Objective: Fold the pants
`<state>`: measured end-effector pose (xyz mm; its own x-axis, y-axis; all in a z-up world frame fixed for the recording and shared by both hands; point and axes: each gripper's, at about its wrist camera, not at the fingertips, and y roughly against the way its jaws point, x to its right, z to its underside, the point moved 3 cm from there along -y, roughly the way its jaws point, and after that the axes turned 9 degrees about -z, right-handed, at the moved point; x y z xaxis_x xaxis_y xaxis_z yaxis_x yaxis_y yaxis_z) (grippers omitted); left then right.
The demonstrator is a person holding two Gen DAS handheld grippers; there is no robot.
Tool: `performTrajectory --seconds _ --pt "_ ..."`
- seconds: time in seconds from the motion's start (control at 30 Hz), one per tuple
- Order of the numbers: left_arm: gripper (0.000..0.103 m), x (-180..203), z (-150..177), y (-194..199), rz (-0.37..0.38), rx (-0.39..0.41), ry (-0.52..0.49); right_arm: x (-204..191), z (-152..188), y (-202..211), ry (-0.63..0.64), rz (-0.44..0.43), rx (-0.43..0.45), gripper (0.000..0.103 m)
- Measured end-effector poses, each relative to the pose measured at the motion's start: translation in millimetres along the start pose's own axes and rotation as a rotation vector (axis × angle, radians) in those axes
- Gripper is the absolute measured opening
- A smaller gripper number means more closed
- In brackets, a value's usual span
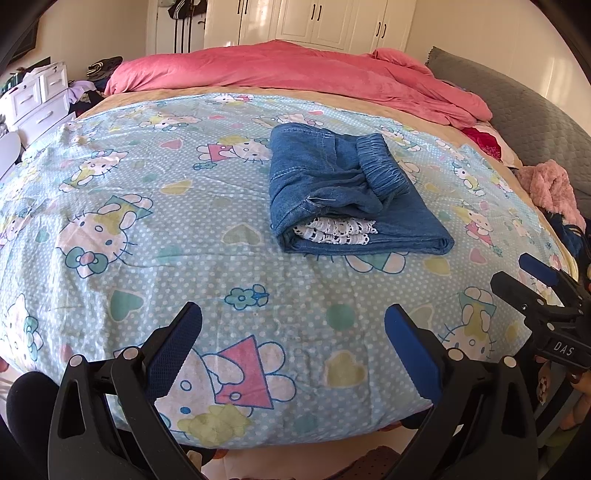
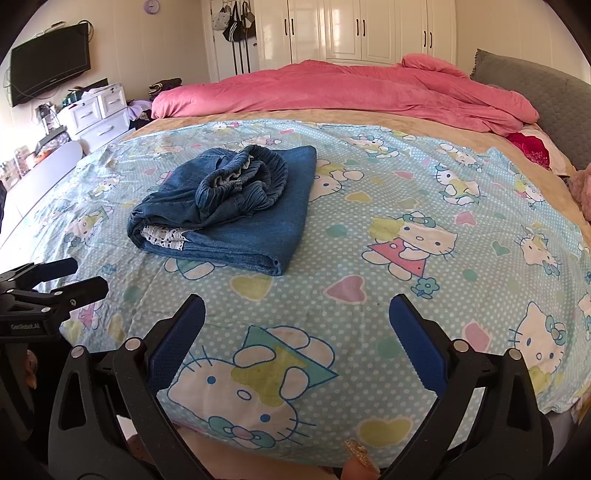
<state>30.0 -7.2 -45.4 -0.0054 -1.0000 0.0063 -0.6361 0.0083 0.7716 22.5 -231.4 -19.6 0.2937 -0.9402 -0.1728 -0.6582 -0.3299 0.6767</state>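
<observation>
Blue denim pants [image 1: 347, 192] lie folded in a compact bundle on the light-blue cartoon-cat bedsheet [image 1: 184, 236], elastic waistband on top and white lace hems showing at the near fold. They also show in the right wrist view [image 2: 229, 214], left of centre. My left gripper [image 1: 293, 325] is open and empty, held near the bed's front edge, well short of the pants. My right gripper [image 2: 297, 314] is open and empty at the front edge, to the right of the pants. Each gripper shows in the other's view: the right one [image 1: 532, 280] and the left one [image 2: 70, 277].
A pink duvet [image 1: 295, 74] is bunched along the far side of the bed. A grey headboard cushion [image 1: 517, 107] and pink fluffy clothing [image 1: 550, 188] sit at the right. White drawers [image 2: 96, 110] and a wall TV [image 2: 48, 70] stand at the left. White wardrobes [image 2: 362, 29] line the back.
</observation>
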Motion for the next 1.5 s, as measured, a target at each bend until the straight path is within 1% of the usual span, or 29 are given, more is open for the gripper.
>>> performTrajectory --seconds 1.5 --pt "0.099 -0.7 0.6 -1.1 -0.011 -0.017 0.002 -3.7 3.2 -0.3 -0.010 0.004 -0.012 0.094"
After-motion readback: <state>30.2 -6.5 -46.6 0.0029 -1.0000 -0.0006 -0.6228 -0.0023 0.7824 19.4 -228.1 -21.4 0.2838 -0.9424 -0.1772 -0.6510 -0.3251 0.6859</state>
